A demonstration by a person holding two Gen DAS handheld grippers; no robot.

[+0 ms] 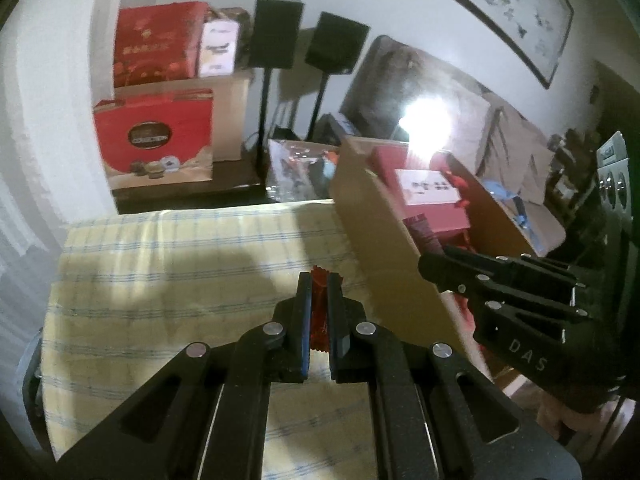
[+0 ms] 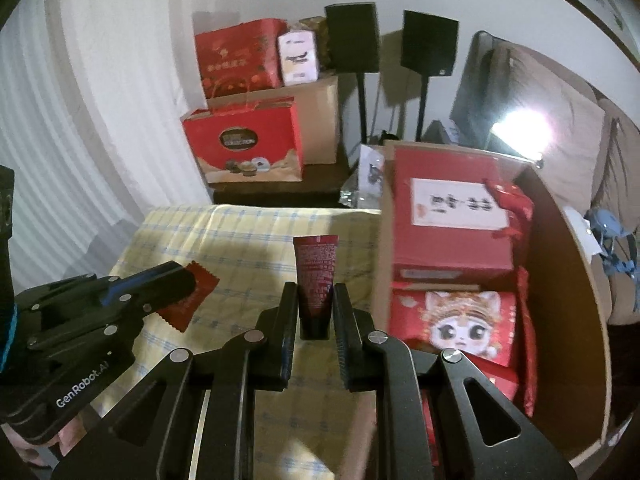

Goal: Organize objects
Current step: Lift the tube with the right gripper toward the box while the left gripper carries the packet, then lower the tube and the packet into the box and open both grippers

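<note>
My left gripper (image 1: 319, 280) is shut on a flat red sachet (image 1: 320, 312) with zigzag edges, held above the yellow checked cloth (image 1: 180, 272). In the right wrist view the same sachet (image 2: 190, 294) sticks out of the left gripper (image 2: 188, 280) at the left. My right gripper (image 2: 315, 290) is shut on a dark red tube (image 2: 316, 276), cap end down between the fingers, crimped end up. The right gripper (image 1: 430, 268) also shows in the left wrist view, over the near wall of the cardboard box (image 1: 384, 248). The tube is hidden there.
The open cardboard box (image 2: 572, 280) on the right holds red gift boxes (image 2: 452, 220) and a red packet with a cartoon cat (image 2: 456, 316). Red gift boxes (image 2: 244, 148), a brown carton and two black speakers on stands (image 2: 430, 42) stand behind the table. A lamp glares at the right.
</note>
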